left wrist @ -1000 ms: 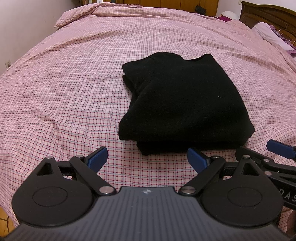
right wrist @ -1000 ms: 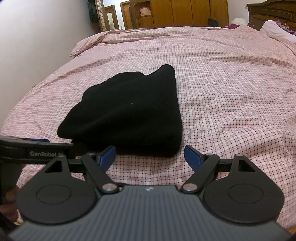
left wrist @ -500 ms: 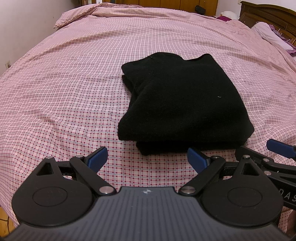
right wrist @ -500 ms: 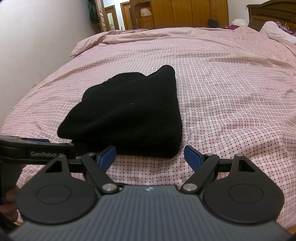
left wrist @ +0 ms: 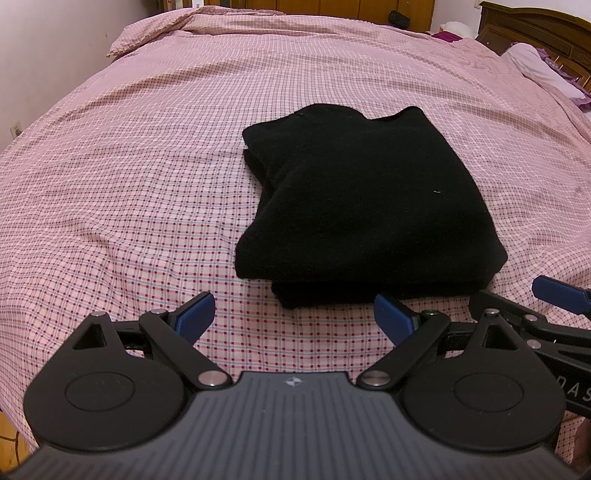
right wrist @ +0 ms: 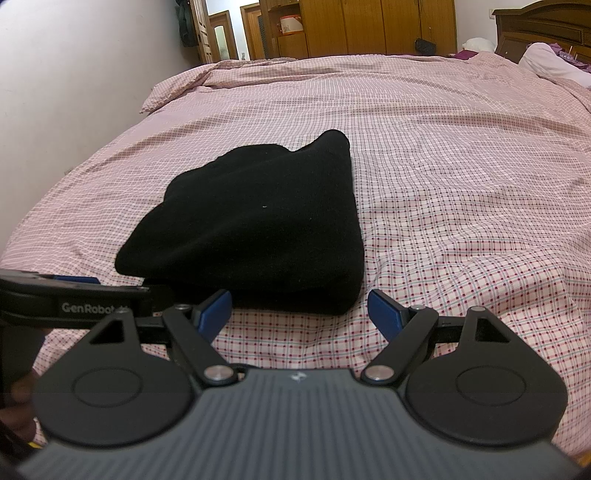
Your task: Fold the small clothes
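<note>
A black garment [left wrist: 365, 206] lies folded in a thick, roughly square stack on the pink checked bedspread [left wrist: 122, 177]; it also shows in the right wrist view [right wrist: 258, 229]. My left gripper [left wrist: 295, 319] is open and empty, just in front of the stack's near left edge. My right gripper [right wrist: 301, 312] is open and empty, just in front of the stack's near right corner. Each gripper's black body shows at the edge of the other's view.
The bedspread [right wrist: 461, 177] covers a wide bed. A white wall [right wrist: 74, 74] runs along the left side. A wooden headboard [left wrist: 535, 22] with pillows stands at the far right, and wooden wardrobes [right wrist: 351, 29] at the back.
</note>
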`<state>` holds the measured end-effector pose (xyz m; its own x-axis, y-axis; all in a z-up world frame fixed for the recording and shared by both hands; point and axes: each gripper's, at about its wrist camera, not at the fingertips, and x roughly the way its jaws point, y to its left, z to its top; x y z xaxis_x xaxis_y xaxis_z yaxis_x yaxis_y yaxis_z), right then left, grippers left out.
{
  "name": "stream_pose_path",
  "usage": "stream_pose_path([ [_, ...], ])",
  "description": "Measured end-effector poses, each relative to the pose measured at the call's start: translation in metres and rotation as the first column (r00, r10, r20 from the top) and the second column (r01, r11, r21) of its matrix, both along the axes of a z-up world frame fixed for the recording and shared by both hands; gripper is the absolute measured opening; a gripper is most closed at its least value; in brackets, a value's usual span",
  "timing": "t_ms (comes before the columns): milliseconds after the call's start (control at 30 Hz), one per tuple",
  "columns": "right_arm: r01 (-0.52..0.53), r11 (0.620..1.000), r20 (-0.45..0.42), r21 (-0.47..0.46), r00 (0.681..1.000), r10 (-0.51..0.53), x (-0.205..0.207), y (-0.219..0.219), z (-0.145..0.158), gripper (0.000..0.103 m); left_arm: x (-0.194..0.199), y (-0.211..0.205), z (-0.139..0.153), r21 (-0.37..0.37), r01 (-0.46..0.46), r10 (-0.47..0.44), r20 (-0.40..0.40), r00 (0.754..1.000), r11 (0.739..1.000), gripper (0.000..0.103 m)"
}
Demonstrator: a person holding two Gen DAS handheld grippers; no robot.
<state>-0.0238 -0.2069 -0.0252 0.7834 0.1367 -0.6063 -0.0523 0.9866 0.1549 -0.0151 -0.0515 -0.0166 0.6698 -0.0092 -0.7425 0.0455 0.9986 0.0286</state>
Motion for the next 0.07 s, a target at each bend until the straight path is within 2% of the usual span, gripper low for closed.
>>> stream_pose_path([
  [67,0.0,1.0,0.0,0.0,1.0,0.0,-0.0005,0.0005,-0.0001,0.082,-0.0001,0.0005,0.0003,0.0,0.001,-0.001,0.001,1.0,1.0,0.095],
])
